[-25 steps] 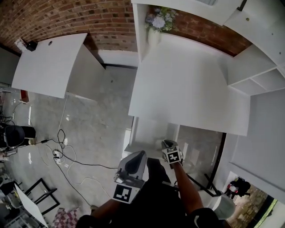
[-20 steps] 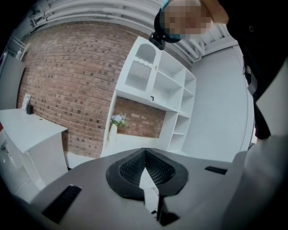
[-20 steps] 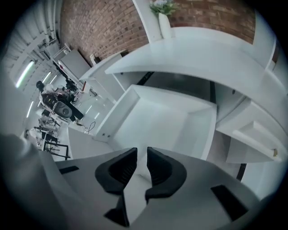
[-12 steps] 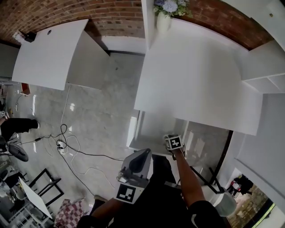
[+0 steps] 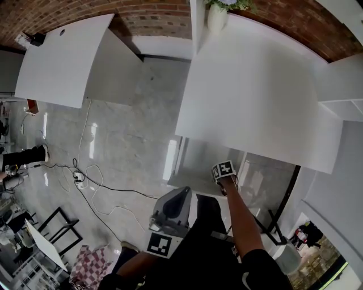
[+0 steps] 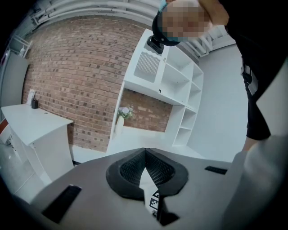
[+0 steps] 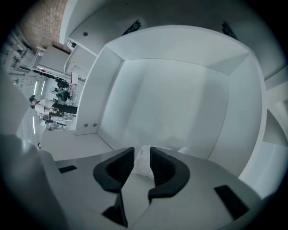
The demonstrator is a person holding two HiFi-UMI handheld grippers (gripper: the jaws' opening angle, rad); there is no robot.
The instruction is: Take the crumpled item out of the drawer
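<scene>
The right gripper view looks into the open white drawer (image 7: 180, 99). A crumpled white item (image 7: 145, 158) lies on its floor, partly between the jaws of my right gripper (image 7: 142, 155). Those jaws are opening, with a clear gap, and the pads do not press on the item. In the head view the right gripper's marker cube (image 5: 223, 169) hangs over the drawer (image 5: 180, 182) under the white desk, and the item is hidden there. My left gripper (image 5: 182, 192) is held back near the person's body. Its jaws (image 6: 145, 152) are shut on nothing.
A white desk top (image 5: 255, 90) spans above the drawer, with a vase of flowers (image 5: 218, 14) at its far end. White shelves (image 5: 346, 85) stand at the right. A second white table (image 5: 62, 62) is at the left. Cables (image 5: 85, 181) trail over the glossy floor.
My right gripper has reached further forward into the drawer. The head view has shifted, so the desk and vase sit higher in the picture. The left gripper has barely moved.
</scene>
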